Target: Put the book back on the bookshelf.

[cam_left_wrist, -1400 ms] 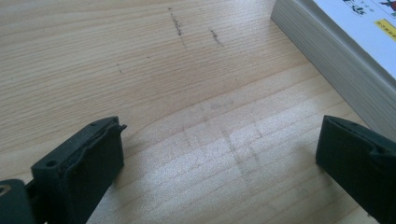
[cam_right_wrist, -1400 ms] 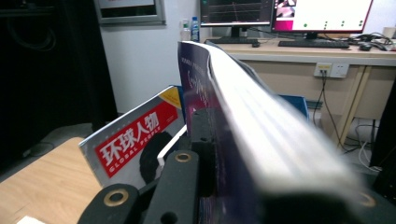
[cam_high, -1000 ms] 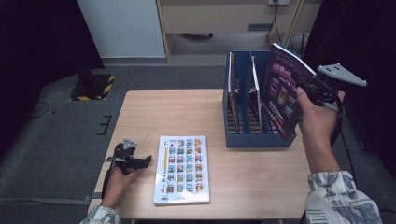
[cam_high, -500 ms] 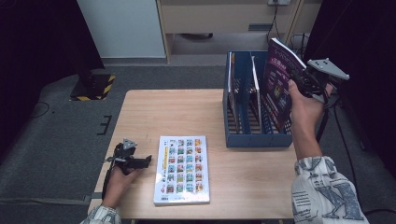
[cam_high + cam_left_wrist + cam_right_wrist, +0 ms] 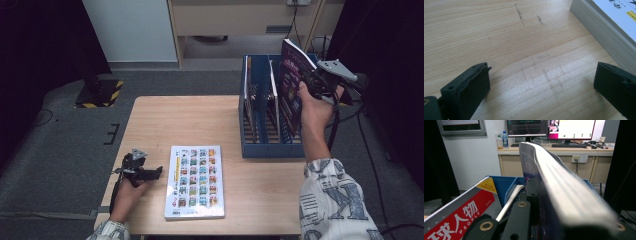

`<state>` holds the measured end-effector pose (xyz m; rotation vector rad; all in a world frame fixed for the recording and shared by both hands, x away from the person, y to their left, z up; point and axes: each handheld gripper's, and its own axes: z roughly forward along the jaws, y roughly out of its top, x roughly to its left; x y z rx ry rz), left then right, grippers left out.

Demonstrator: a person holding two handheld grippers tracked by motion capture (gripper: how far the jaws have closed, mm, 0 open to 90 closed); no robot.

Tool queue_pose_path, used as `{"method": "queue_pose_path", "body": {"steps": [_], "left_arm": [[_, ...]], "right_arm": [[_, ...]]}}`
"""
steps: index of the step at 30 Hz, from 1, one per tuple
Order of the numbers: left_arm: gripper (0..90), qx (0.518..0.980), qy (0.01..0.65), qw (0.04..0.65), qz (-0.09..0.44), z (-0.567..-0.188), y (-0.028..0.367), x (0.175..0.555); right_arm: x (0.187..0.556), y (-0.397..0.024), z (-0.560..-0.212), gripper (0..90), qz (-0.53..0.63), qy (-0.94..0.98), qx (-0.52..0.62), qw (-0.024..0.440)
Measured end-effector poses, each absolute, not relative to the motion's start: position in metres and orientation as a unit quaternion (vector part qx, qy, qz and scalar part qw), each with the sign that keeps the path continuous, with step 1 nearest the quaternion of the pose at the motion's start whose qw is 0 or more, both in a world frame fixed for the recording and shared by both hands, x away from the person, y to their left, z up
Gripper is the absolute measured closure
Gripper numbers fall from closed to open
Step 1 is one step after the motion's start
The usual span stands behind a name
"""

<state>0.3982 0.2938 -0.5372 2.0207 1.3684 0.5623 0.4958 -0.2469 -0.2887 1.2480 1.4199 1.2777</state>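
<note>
My right gripper (image 5: 311, 84) is shut on a dark purple book (image 5: 291, 82), held upright and tilted over the right side of the blue rack (image 5: 270, 147). In the right gripper view the purple book (image 5: 564, 195) runs edge-on between the jaws of that gripper (image 5: 536, 195), above the blue rack (image 5: 505, 185). A book with a grid-picture cover (image 5: 195, 182) lies flat near the table's front. My left gripper (image 5: 157, 172) rests on the table just left of it, open and holding nothing. The left gripper view has this gripper (image 5: 542, 72) over bare wood, with the flat book's page edge (image 5: 604, 35) at upper right.
Two thin books (image 5: 272, 97) stand in the rack's left slots; one is a red magazine (image 5: 456, 215). The wooden table (image 5: 190, 120) has room in its middle and back left. Beyond it are a desk (image 5: 554, 155) with monitors and dark curtains.
The right hand has carried the purple book leftward, from beside the rack's right wall to over the rack. The left gripper and the flat book have stayed put.
</note>
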Motion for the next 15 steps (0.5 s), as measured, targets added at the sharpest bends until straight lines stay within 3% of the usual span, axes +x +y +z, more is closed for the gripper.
{"method": "queue_pose_path", "body": {"steps": [15], "left_arm": [[0.0, 0.765, 0.521, 0.313, 0.215, -0.537, 0.293, 0.399]], "right_arm": [[0.508, -0.240, -0.302, 83.8, 0.504, 0.575, 0.493, 0.416]]}}
